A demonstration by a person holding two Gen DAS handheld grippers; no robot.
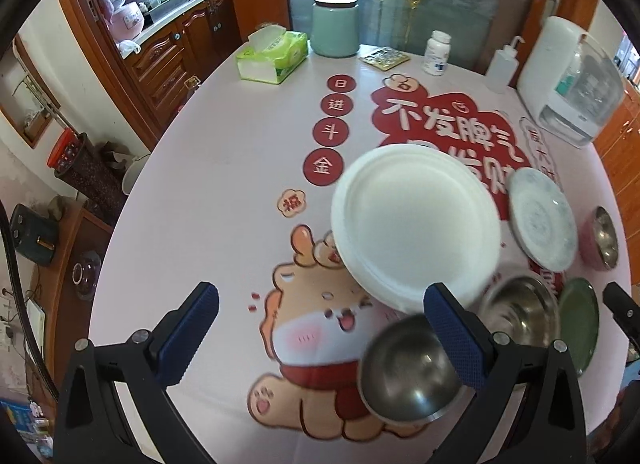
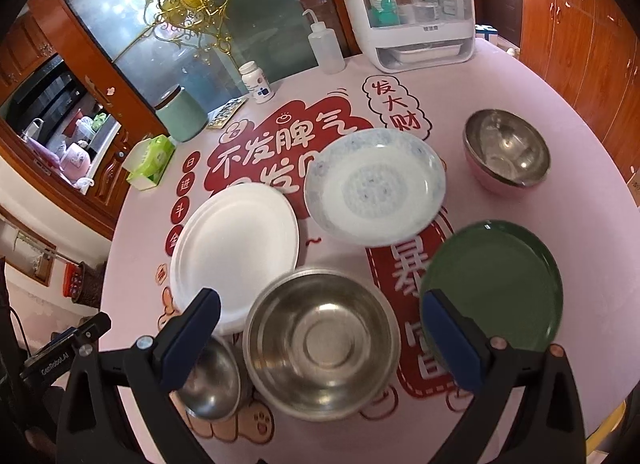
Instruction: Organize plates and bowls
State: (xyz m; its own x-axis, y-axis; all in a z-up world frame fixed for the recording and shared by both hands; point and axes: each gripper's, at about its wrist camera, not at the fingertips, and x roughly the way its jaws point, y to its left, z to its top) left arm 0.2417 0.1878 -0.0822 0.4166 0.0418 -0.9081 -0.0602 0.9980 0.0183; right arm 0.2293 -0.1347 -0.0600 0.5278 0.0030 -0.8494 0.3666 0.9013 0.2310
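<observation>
Six dishes lie spread on the round table, on its pink printed cloth, none stacked on another as far as can be seen. White plate sits left of centre; the blue-patterned plate just beyond and to its right, rims close, contact not clear. Green plate at the right, near side. Large steel bowl at the near middle, between white plate and green plate; small steel bowl just left of it, partly hidden behind a finger, rims close or touching, cannot tell which. Pink-sided steel bowl stands alone at the far right, well apart from the rest. All bowls upright. Left gripper hovers above the cloth with jaws spread wide and nothing between them; its right finger overlaps the white plate's near edge and the small bowl in view only. Right gripper likewise wide apart, holding nothing, the large bowl seen between its fingers below. Far edge of table: green canister, tissue pack, pill bottle, squeeze bottle, white lidded storage box
</observation>
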